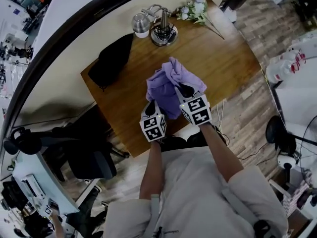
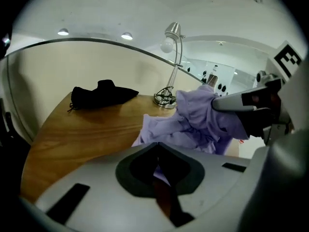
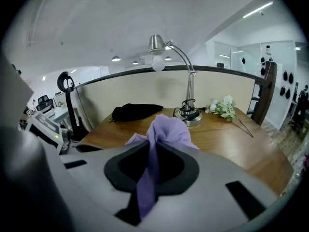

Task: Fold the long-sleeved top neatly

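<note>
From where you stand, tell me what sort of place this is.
Likely an office or lab: a wooden table with a lamp, an office chair beside it, and a desk with equipment at the left.

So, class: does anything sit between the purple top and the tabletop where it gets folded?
Nothing visible. The left gripper and right gripper hold the top over bare table; black cloth, lamp and flowers sit at the far edge.

We see a wooden desk (image 1: 223, 58) against a curved cream partition (image 1: 59, 78). On it stand a silver lamp (image 1: 163, 31) and white flowers (image 1: 194, 9). A black chair (image 1: 91, 157) sits on the plank floor (image 1: 247, 118).
</note>
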